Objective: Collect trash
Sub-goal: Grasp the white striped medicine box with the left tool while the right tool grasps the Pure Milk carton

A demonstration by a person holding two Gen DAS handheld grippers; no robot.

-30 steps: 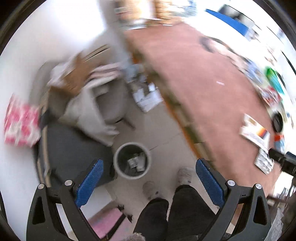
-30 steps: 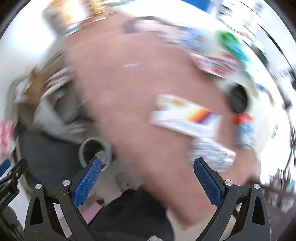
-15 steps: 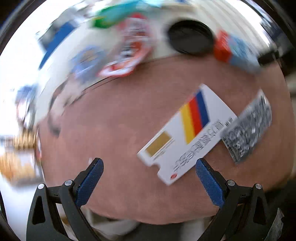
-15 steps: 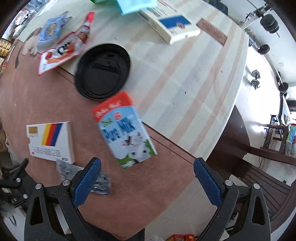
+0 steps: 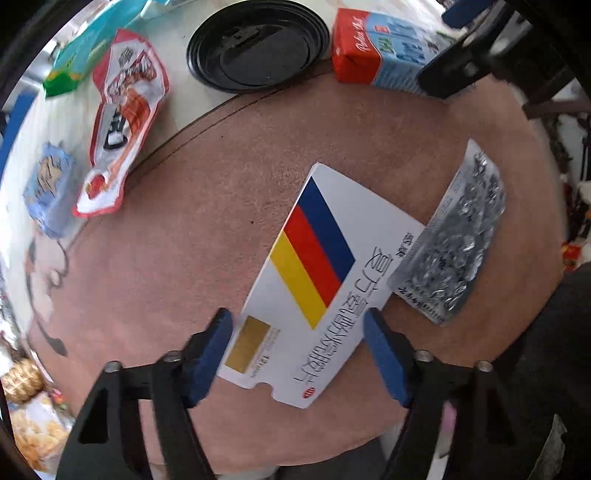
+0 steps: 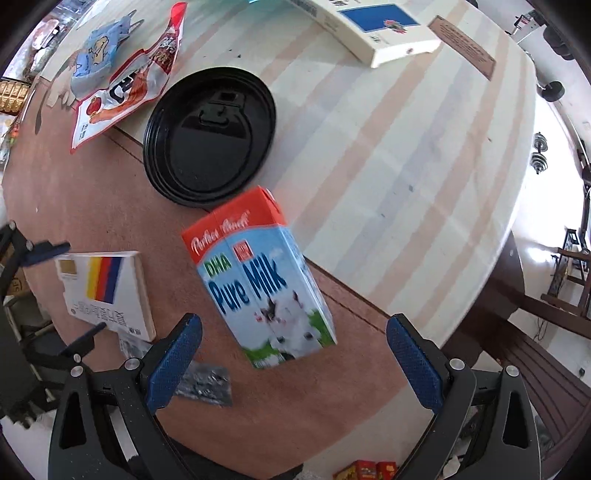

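Your left gripper [image 5: 297, 332] is spread open, and its two blue pads sit on either side of the near end of the white box with the yellow, red and blue stripes [image 5: 317, 273]. I can't tell if the pads are actually touching the cardboard yet; there's a sliver of gap on both sides. That box lies flat on the brown table [image 5: 177, 240], centre of the left wrist frame. Tucked right against its right edge is a silver blister pack [image 5: 454, 243], lying flat too.

Your right gripper [image 6: 291, 354] is wide open as well, with nothing between the pads. The milk carton [image 6: 258, 280] lies on its side just ahead of it, mid-frame in the right wrist view, with its red top end pointing toward a black round lid [image 6: 210, 136], just beside its rim. From that same view you can see the striped box at the left edge with your left gripper around it.

Other litter: a red-and-white snack wrapper [image 6: 129, 81] and a blue wrapper [image 6: 98, 51] in the upper left of the right wrist frame, where the brown surface meets the pale striped tabletop [image 6: 406, 155]. A white box with a blue patch [image 6: 369, 26] sits along the top edge.
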